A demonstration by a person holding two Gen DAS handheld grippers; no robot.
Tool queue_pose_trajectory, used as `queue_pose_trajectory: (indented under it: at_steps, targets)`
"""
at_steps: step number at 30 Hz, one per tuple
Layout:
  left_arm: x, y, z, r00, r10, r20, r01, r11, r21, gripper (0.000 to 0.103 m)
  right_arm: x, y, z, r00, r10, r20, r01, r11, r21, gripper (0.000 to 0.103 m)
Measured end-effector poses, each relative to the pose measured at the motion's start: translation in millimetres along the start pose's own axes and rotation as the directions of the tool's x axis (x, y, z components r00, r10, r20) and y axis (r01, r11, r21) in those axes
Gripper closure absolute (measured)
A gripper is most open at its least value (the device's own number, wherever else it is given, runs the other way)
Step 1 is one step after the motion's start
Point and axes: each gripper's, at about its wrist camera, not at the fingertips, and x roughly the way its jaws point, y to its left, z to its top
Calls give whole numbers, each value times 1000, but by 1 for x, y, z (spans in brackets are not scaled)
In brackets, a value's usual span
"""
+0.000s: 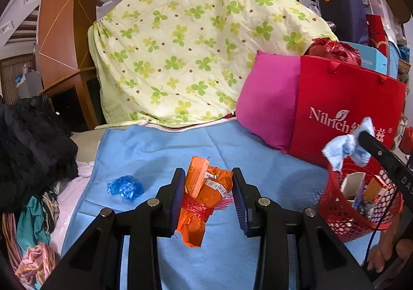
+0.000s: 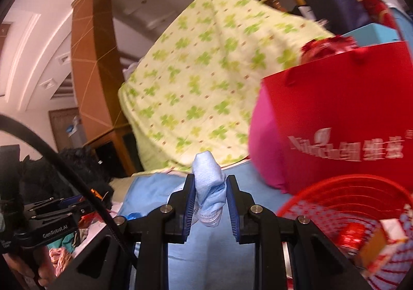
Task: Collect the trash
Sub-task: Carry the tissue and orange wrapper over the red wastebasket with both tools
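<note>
My left gripper is shut on a crumpled orange wrapper bundle with red mesh around it, held above the blue sheet. My right gripper is shut on a wad of pale blue cloth-like trash; the left wrist view shows that same wad hanging just over the red mesh basket. The basket holds cartons and other scraps. A crumpled blue plastic piece lies on the sheet to the left.
A red paper bag and a pink pillow stand behind the basket. A clover-print quilt is piled at the back. Black fabric and mixed clothes lie at left. A hand shows at lower right.
</note>
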Motion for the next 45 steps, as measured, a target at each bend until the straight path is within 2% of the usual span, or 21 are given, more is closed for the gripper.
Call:
queue_pose_trajectory:
  at_steps: [11, 20, 45]
  targets:
    - [-25, -35, 4, 998, -53, 19, 52, 998, 44, 65, -62, -35, -3, 990, -125, 63, 127, 991, -30, 77]
    - [-27, -64, 5, 995, -97, 10, 96, 993, 74, 65, -78, -69, -1, 978, -201, 58, 203, 979, -22, 77]
    - [-16, -126, 11, 991, -135, -9, 135, 978, 162, 65, -94, -104, 6, 978, -187, 88, 182, 981, 63, 77]
